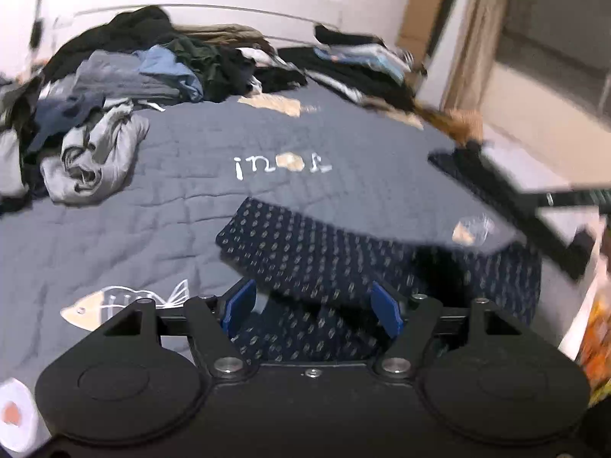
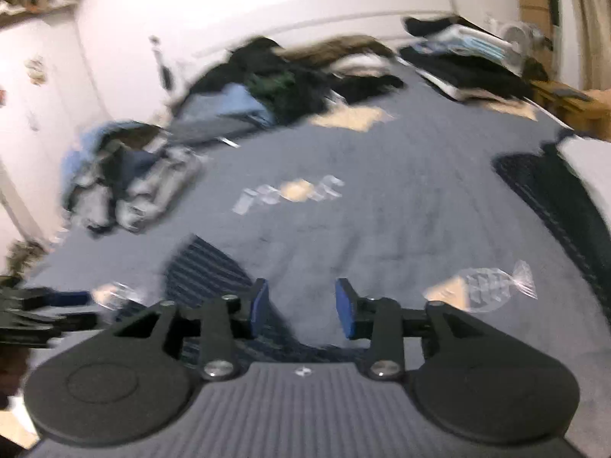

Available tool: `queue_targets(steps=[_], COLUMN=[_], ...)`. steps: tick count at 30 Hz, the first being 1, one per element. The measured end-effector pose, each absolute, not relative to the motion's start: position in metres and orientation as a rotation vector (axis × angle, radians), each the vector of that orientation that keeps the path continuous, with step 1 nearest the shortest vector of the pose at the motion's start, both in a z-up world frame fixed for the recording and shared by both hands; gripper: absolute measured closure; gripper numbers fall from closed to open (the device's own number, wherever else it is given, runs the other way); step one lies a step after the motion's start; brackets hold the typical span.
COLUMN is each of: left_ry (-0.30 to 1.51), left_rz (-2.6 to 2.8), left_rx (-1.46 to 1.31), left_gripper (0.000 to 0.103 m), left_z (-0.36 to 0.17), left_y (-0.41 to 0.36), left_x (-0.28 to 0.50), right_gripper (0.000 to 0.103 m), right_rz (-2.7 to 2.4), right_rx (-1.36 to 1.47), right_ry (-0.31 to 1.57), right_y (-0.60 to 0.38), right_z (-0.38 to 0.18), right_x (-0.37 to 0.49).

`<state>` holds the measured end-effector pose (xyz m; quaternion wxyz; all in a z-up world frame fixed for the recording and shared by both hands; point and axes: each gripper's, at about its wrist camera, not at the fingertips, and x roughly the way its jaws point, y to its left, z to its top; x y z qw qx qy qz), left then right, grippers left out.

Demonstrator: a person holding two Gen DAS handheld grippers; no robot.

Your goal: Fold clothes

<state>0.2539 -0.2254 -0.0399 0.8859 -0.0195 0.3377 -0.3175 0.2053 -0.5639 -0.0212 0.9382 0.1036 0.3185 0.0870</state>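
Observation:
A navy garment with a small pale pattern (image 1: 324, 244) lies on the blue-grey quilt (image 1: 191, 175) close in front of me. My left gripper (image 1: 312, 305) stands open just over it; its blue pads (image 1: 236, 307) sit wide apart and the cloth passes between them without being pinched. In the right wrist view the same garment (image 2: 206, 267) shows at lower left, and another dark patterned part (image 2: 553, 198) lies at the bed's right edge. My right gripper (image 2: 303, 309) is open with only bare quilt (image 2: 382, 210) between its pads (image 2: 259, 307). Both views are blurred.
A heap of unfolded clothes (image 1: 114, 87) fills the far left of the bed. Folded stacks (image 1: 366, 61) sit at the far right by the wall. The other gripper's black frame (image 1: 542, 221) crosses the right side of the left wrist view. A wooden stand (image 2: 573, 103) is beside the bed.

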Motion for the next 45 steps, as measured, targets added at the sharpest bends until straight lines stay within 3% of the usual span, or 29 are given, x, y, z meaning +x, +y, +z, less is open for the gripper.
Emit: queue_targets(steps=[2, 11, 12, 15, 18, 25, 34, 38, 42, 44, 45], left_ry=[0.701, 0.708, 0.709, 0.710, 0.712, 0.716, 0.760, 0.775, 0.784, 0.781, 0.779], left_rz=[-0.646, -0.564, -0.562, -0.557, -0.547, -0.537, -0.569, -0.593, -0.604, -0.605, -0.604], left_rx=[-0.074, -0.132, -0.128, -0.114, -0.098, -0.094, -0.052, -0.033, -0.032, -0.037, -0.037], left_gripper=[0.037, 0.037, 0.037, 0.037, 0.037, 0.037, 0.037, 0.036, 0.033, 0.033, 0.032], left_z=[-0.040, -0.038, -0.039, -0.039, -0.039, -0.041, -0.060, -0.066, -0.068, -0.068, -0.067], left_y=[-0.223, -0.219, -0.218, -0.216, -0.213, -0.202, -0.211, -0.218, -0.224, -0.226, -0.227], left_x=[0.258, 0.267, 0.266, 0.262, 0.259, 0.256, 0.259, 0.257, 0.258, 0.258, 0.258], right_gripper=[0.053, 0.050, 0.052, 0.095, 0.097, 0.099, 0.103, 0.103, 0.098, 0.090, 0.079], right_rz=[0.256, 0.326, 0.321, 0.280, 0.228, 0.063, -0.366, -0.287, -0.081, 0.009, 0.053], right_rx=[0.161, -0.100, -0.108, -0.097, -0.042, 0.125, 0.133, 0.249, 0.325, 0.369, 0.392], right_ry=[0.658, 0.749, 0.755, 0.792, 0.762, 0.652, 0.615, 0.670, 0.679, 0.698, 0.708], right_y=[-0.538, -0.437, -0.434, -0.434, -0.450, -0.534, -0.623, -0.640, -0.620, -0.605, -0.597], right_z=[-0.016, -0.045, -0.049, -0.056, -0.048, -0.017, -0.027, -0.035, -0.033, -0.031, -0.030], right_x=[0.206, 0.216, 0.217, 0.219, 0.220, 0.213, 0.209, 0.208, 0.212, 0.216, 0.218])
